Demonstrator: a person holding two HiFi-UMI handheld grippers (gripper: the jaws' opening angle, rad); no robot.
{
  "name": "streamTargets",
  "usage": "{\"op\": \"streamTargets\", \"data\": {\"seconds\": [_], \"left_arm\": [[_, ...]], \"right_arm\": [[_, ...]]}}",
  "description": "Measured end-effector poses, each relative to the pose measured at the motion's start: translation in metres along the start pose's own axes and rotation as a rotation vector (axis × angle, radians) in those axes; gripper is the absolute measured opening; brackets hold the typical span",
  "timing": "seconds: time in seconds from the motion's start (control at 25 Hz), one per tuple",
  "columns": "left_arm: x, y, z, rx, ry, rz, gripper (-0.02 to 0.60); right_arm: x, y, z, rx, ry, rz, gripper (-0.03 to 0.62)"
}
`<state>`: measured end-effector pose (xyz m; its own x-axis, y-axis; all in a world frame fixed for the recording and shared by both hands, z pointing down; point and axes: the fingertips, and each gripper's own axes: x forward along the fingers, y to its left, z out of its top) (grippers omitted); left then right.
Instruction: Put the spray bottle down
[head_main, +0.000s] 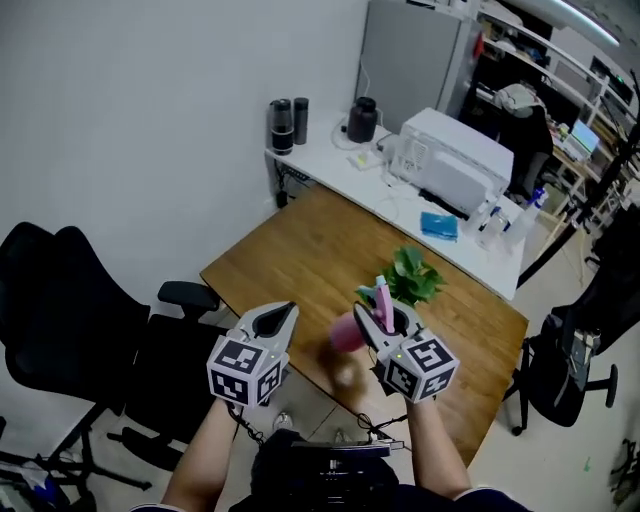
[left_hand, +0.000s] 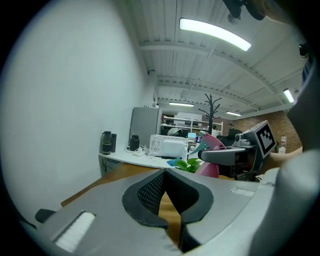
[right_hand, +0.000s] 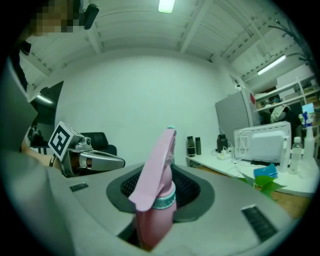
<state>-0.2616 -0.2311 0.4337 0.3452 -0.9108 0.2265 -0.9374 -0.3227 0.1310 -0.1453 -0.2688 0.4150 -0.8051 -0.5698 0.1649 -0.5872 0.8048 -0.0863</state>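
Note:
A pink spray bottle with a teal collar is clamped by its neck in my right gripper, which is shut on it above the near edge of the wooden table. In the right gripper view the spray bottle stands upright between the black pads, trigger head on top. My left gripper hangs beside it to the left, jaws together and nothing in them. The left gripper view shows its own left gripper with bare pads, and the spray bottle in the right gripper to the right.
A small green plant stands on the wooden table just beyond the bottle. Behind it is a white counter with a white appliance, dark flasks and a blue item. Black chairs stand on the left and right.

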Motion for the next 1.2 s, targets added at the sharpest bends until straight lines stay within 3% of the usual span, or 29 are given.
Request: {"op": "streamTargets", "data": {"seconds": [0.24, 0.48, 0.8, 1.2], "left_arm": [[0.038, 0.002, 0.003, 0.040, 0.032, -0.166, 0.006], [0.057, -0.003, -0.009, 0.060, 0.068, -0.255, 0.006], [0.077, 0.005, -0.029, 0.052, 0.093, -0.288, 0.006], [0.088, 0.006, -0.050, 0.059, 0.141, -0.308, 0.006]], "right_arm": [[0.006, -0.018, -0.007, -0.007, 0.006, -0.177, 0.132], [0.012, -0.023, -0.030, -0.013, 0.056, -0.270, 0.132], [0.032, -0.038, -0.072, -0.088, 0.116, -0.367, 0.133], [0.045, -0.043, -0.112, -0.124, 0.178, -0.381, 0.133]]}}
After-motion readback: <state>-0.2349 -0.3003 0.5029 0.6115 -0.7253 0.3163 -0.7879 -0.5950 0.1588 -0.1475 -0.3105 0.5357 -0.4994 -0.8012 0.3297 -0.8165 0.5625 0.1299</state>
